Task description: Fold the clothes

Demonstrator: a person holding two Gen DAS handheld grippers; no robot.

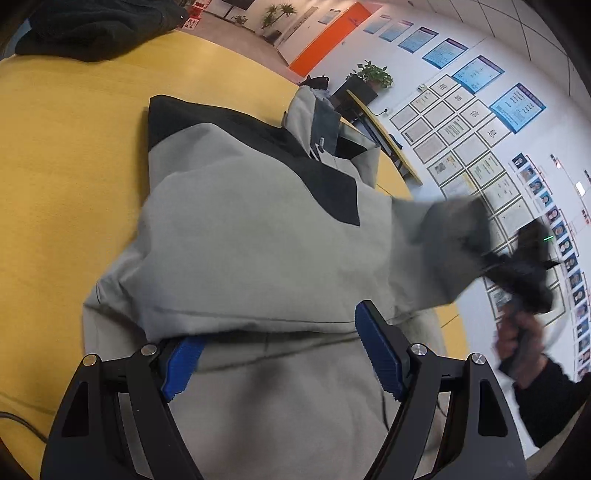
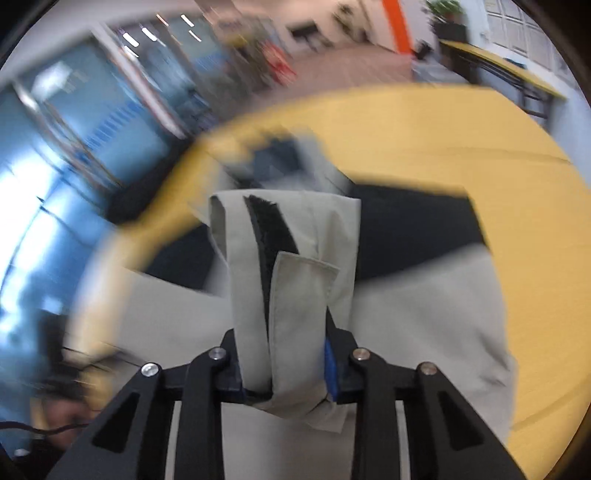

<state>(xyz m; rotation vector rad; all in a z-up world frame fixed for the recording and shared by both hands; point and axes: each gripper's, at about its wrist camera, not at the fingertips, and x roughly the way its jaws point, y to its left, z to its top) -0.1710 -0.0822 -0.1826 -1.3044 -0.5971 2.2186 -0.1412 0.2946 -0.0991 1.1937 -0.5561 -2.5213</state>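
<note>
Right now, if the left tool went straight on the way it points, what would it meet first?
Most likely the grey jacket on the yellow table; the open left tool already straddles a fold, though depth is unclear.

Four framed sheets on the far right wall each bear one large character, reading 招聘信息; other notices are illegible.

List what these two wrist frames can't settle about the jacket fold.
- Left wrist: right gripper and the sleeve end are motion-blurred; its grip is unreadable there.
- Left wrist: left gripper's left pad is partly tucked under a jacket fold; contact is unclear.
- Right wrist: cuff fills the centre, hiding the jacket behind; background blurred.
- Dark garment on the table: cut off by the frame edge.
</note>
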